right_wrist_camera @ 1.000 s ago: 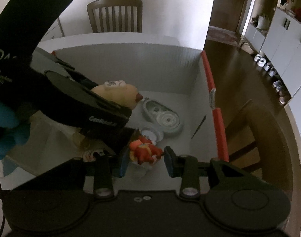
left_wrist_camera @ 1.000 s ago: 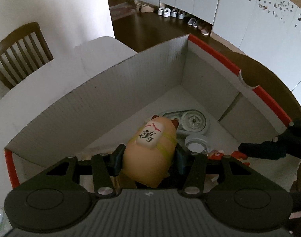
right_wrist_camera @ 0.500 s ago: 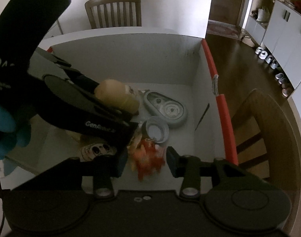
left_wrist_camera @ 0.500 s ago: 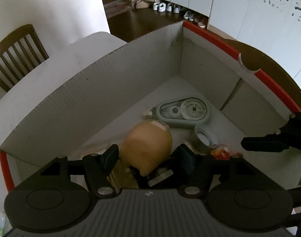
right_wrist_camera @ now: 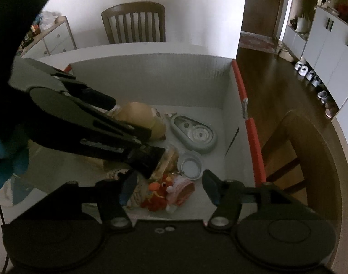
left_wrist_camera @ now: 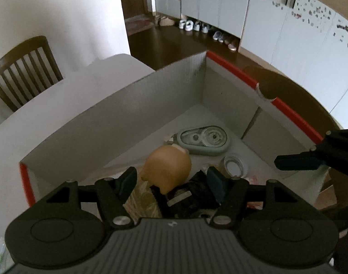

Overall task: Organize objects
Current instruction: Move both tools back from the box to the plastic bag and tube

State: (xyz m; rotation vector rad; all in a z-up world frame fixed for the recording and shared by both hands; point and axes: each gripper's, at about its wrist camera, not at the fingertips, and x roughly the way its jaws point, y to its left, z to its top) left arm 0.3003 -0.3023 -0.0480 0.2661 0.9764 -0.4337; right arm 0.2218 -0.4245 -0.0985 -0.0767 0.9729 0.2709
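A white cardboard box with red edges holds the objects. A tan lucky-cat figure lies inside it, below my open left gripper, which is apart from it. It also shows in the right wrist view. My right gripper is open above a red and pink knitted toy that lies on the box floor. A grey tape dispenser and a small tape roll lie further in.
The box stands on a white table. Wooden chairs stand behind the table and at the right. The left gripper's body reaches across the right wrist view. Dark items lie under the figure.
The left gripper opened and let the lucky-cat figure drop into the box, then drew back. The right gripper opened and let go of the red knitted toy, which now lies on the box floor.
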